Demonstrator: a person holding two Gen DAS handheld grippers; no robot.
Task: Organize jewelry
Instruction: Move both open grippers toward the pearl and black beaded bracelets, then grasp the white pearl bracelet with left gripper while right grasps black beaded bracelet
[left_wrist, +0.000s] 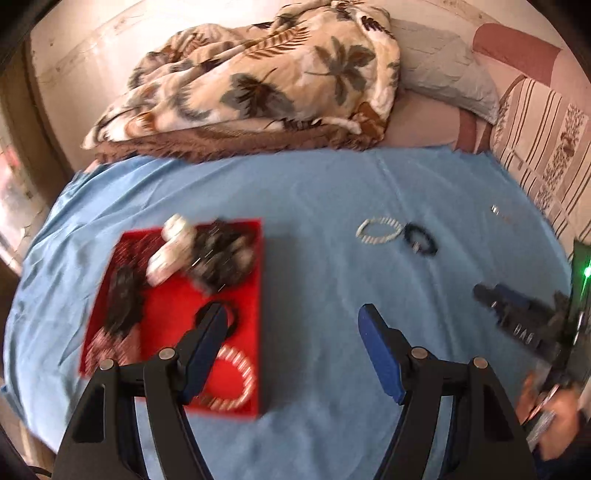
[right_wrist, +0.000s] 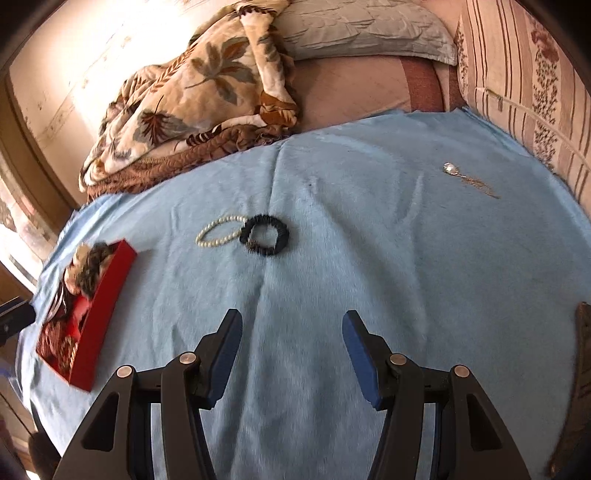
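A red box (left_wrist: 258, 295) (right_wrist: 107, 295) holding several bracelets and hair ties lies on the blue cloth (left_wrist: 314, 184) (right_wrist: 369, 221). My left gripper (left_wrist: 293, 314) hovers open over the box's right edge, with nothing between its fingers. A white pearl bracelet (left_wrist: 380, 229) (right_wrist: 219, 230) and a black scrunchie (left_wrist: 421, 240) (right_wrist: 264, 234) lie touching on the cloth. A pendant on a thin chain (right_wrist: 452, 169) (left_wrist: 498, 212) lies at the far right. My right gripper (right_wrist: 291, 319) is open and empty, short of the scrunchie; it also shows at the right edge (left_wrist: 517, 306) of the left wrist view.
A leaf-patterned blanket (left_wrist: 258, 81) (right_wrist: 192, 96) is heaped at the back of the bed, with a grey pillow (left_wrist: 443, 66) (right_wrist: 362, 29) beside it. A striped cushion (left_wrist: 546, 147) (right_wrist: 517, 74) borders the right. A person's hand (left_wrist: 554, 417) holds the right gripper.
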